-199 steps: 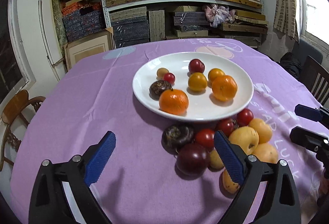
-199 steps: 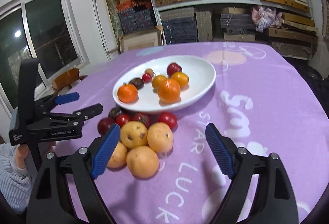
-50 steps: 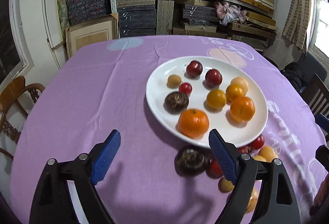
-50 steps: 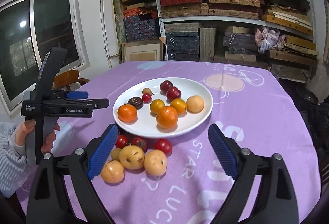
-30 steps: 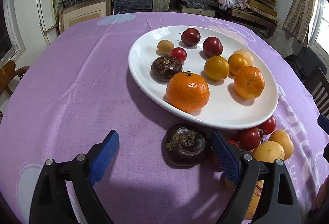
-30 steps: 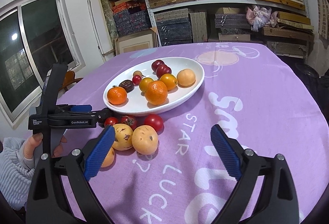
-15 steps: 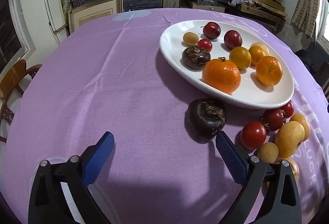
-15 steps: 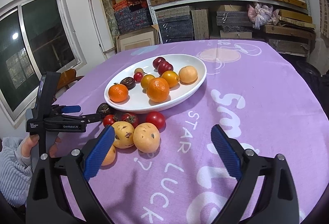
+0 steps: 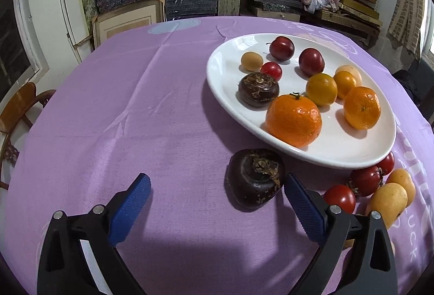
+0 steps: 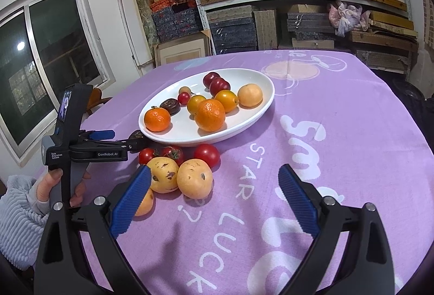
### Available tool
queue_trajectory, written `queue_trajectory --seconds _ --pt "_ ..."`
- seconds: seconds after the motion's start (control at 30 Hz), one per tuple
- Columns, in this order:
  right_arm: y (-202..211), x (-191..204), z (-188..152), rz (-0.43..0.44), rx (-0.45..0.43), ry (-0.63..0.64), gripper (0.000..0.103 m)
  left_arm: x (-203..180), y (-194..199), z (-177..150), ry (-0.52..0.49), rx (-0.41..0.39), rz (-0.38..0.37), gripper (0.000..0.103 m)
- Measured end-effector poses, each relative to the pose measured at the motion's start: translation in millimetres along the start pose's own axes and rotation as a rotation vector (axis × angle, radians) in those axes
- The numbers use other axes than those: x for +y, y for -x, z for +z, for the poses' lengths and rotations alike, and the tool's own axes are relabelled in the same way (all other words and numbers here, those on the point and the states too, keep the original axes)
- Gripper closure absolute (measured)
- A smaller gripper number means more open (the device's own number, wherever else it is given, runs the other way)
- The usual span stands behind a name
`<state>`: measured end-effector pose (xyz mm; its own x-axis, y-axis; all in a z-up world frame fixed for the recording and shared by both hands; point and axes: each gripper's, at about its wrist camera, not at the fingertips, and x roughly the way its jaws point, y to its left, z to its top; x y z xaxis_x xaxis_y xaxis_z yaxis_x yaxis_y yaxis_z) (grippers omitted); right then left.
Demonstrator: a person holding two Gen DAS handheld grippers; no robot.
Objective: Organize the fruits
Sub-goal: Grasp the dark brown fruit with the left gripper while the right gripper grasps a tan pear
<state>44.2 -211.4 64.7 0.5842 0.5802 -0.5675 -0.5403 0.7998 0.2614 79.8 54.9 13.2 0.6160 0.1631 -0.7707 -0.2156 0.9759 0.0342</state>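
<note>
Lying on the purple tablecloth (image 9: 135,105) just beside the near rim of the white plate (image 9: 225,72) of fruit, a dark brown water chestnut (image 9: 255,181) sits touching no pad between the wide-open left gripper (image 9: 217,198), while the right gripper (image 10: 214,193) gapes empty nearby.

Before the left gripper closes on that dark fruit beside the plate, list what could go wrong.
1. The dark fruit sits off-centre, close to the left gripper's right finger; closing may shove it sideways rather than pinch it.
2. It lies right against the white plate's rim, so a finger could knock or tip the plate.
3. A red tomato lies just past that finger and may get nudged and roll on the cloth.
</note>
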Motion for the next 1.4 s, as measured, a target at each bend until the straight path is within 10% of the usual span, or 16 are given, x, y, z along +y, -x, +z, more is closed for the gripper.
queue_trajectory --seconds 0.43,0.63,0.83,1.1,1.4 --pt "-1.7 7.2 -2.6 0.01 0.013 0.035 0.01 -2.5 3.9 1.0 -0.031 -0.024 -0.027 0.006" --pt "-0.4 5.9 -2.6 0.01 0.007 0.029 0.01 -1.7 -9.9 6.1 0.002 0.017 -0.11 0.034" --pt "-5.8 8.4 -2.8 0.008 0.035 0.046 0.011 1.3 -10.9 7.0 0.017 0.011 -0.125 0.036" --pt "-28.1 24.7 -9.8 0.022 0.14 0.133 0.049 2.2 -12.4 10.6 0.021 0.003 -0.147 0.05" --pt "-48.7 27.8 -4.4 -0.004 0.181 0.13 0.053 6.3 -11.5 10.5 0.036 0.0 -0.17 0.053"
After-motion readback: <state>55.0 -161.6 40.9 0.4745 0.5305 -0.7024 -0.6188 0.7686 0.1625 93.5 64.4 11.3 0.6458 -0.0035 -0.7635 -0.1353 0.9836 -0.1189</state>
